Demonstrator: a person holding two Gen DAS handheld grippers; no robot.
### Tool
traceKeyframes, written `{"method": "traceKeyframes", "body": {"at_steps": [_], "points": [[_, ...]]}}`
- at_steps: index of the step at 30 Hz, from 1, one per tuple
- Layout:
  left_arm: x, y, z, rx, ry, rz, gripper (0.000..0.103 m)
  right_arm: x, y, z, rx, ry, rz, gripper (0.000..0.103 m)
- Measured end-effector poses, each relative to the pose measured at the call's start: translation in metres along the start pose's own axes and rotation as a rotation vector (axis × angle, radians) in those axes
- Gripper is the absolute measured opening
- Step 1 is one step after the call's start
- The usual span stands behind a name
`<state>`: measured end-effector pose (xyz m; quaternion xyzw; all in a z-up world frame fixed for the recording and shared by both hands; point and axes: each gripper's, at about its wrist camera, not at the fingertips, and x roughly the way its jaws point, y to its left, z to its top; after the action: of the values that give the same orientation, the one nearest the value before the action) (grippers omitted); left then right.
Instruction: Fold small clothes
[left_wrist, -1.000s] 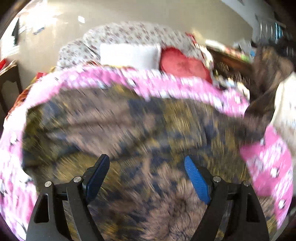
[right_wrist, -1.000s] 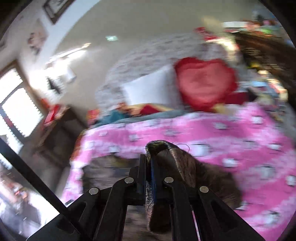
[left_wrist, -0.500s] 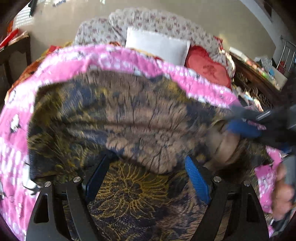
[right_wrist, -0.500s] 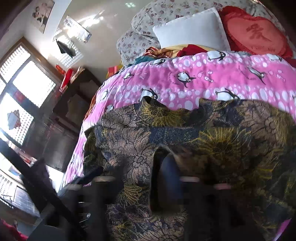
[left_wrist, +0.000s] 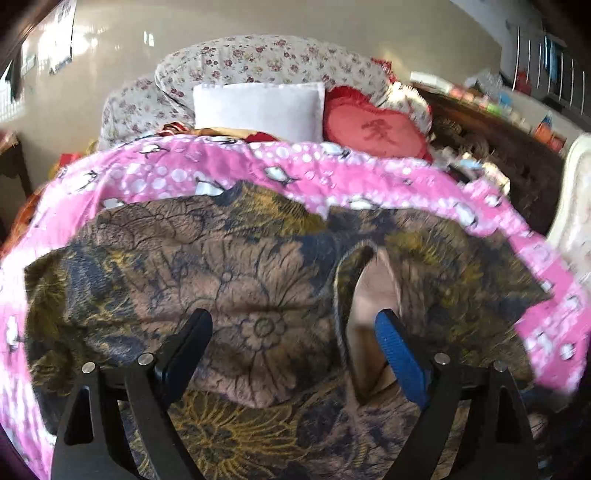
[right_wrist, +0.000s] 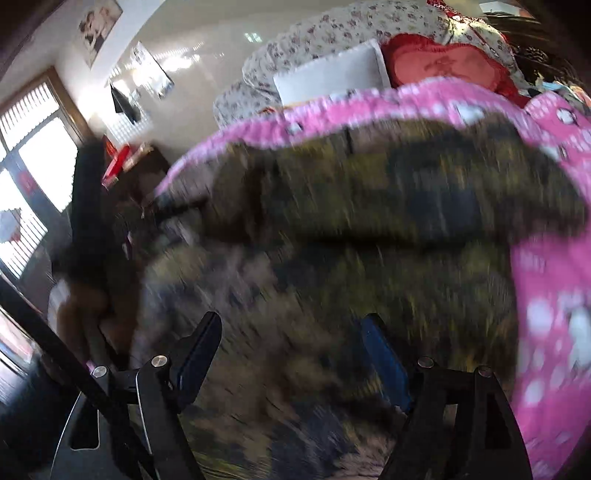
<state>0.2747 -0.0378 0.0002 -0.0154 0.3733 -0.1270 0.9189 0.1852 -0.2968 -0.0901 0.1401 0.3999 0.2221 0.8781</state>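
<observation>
The floral garment is lying spread on the pink blanket covering the bed. Both the left gripper and right gripper are opening their jaws wide, gripping nothing; smoothing the fold flat seems wise before regrasping.

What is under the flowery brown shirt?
The flowery shirt lies spread on a pink penguin blanket, which shows along its far edge and both sides. What lies beneath the blanket is covered. A pale lining shows inside one opening.
</observation>
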Motion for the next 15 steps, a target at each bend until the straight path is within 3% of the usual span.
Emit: {"method": "traceKeyframes", "body": {"at_steps": [3,6,12,15], "points": [[0.002,-0.001,0.002,0.007,0.036,-0.147,0.090,-0.002,-0.007,0.002,0.028,-0.035,0.021,0.082],[0.005,-0.001,0.002,0.001,0.040,-0.266,0.090,0.003,-0.012,0.003,0.043,-0.012,0.031,0.082],[0.010,0.027,0.005,-0.200,0.023,-0.319,0.091,-0.002,-0.016,0.001,0.049,-0.016,0.039,0.082],[0.022,0.031,0.005,-0.244,0.088,-0.427,0.091,-0.004,-0.017,0.001,0.044,-0.016,0.032,0.082]]}}
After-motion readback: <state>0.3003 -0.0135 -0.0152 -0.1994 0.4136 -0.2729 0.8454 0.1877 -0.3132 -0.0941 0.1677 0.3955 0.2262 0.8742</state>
